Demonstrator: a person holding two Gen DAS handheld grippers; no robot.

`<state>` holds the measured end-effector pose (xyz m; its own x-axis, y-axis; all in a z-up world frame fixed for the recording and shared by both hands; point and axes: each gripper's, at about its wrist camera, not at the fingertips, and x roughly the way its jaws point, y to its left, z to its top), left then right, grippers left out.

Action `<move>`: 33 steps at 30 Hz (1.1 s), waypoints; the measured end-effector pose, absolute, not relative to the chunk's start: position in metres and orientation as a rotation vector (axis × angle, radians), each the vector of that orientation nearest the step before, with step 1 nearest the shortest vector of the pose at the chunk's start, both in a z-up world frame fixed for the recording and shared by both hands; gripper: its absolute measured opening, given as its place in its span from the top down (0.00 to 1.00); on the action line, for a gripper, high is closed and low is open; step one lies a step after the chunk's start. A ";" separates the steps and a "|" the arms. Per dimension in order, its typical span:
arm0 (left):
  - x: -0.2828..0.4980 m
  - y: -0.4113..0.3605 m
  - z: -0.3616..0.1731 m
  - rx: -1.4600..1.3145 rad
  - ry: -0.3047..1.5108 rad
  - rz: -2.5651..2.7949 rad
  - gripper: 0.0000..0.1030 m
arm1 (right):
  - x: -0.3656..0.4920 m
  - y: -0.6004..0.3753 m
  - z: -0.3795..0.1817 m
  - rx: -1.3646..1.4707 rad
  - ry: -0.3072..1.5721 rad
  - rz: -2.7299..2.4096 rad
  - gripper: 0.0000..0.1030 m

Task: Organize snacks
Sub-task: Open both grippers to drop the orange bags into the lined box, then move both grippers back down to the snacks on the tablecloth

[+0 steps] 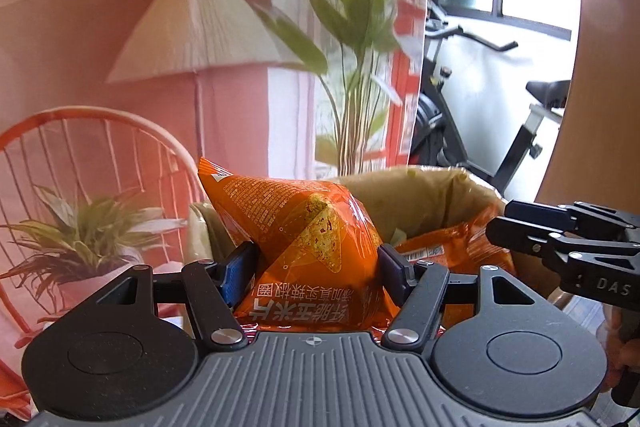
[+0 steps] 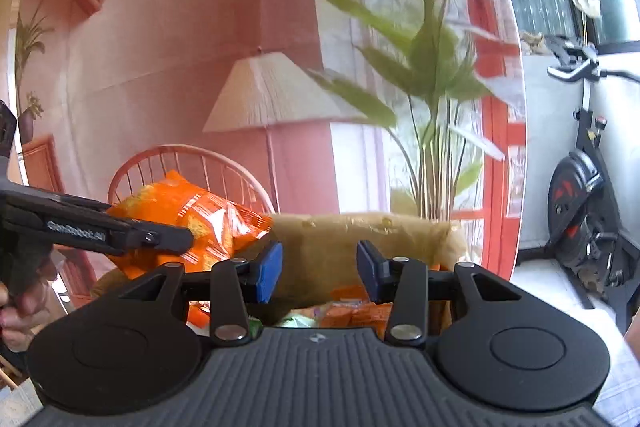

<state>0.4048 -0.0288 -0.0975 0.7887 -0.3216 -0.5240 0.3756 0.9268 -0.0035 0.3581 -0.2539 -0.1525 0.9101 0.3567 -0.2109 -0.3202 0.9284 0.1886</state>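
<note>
Gripping an orange chip bag (image 1: 308, 239), left fingers (image 1: 240, 267) hover over a snack-filled paper bag (image 2: 340, 247); right fingers (image 2: 268, 267) apart, empty.

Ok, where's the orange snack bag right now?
The orange snack bag is clamped in the left gripper, held just in front of the brown paper bag; the right wrist view shows it at left, beside that bag's rim.
</note>
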 end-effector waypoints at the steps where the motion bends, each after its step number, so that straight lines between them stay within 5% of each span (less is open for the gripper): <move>1: 0.408 -0.031 -0.099 0.112 0.549 -0.376 0.33 | 0.360 -0.255 -0.155 0.157 0.249 0.348 0.57; 6: 0.418 -0.040 -0.104 0.169 0.560 -0.352 0.30 | 0.362 -0.257 -0.163 0.159 0.276 0.332 0.57; 9: 0.418 -0.039 -0.102 0.162 0.549 -0.347 0.17 | 0.360 -0.257 -0.164 0.152 0.285 0.321 0.56; 16: 0.401 -0.021 -0.084 0.105 0.527 -0.330 0.16 | 0.345 -0.259 -0.158 0.158 0.278 0.310 0.55; 19: 0.385 -0.007 -0.071 0.068 0.515 -0.323 0.16 | 0.332 -0.259 -0.154 0.156 0.269 0.310 0.45; 27: 0.329 0.031 -0.042 -0.004 0.485 -0.308 0.16 | 0.282 -0.264 -0.145 0.185 0.250 0.281 0.00; 33: 0.269 0.050 -0.035 -0.041 0.466 -0.297 0.16 | 0.245 -0.268 -0.150 0.194 0.279 0.285 0.00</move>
<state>0.2687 0.0495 -0.0353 0.8512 -0.2917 -0.4364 0.2732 0.9561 -0.1061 0.2446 -0.2680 -0.1499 0.9216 0.3027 -0.2430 -0.2493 0.9414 0.2271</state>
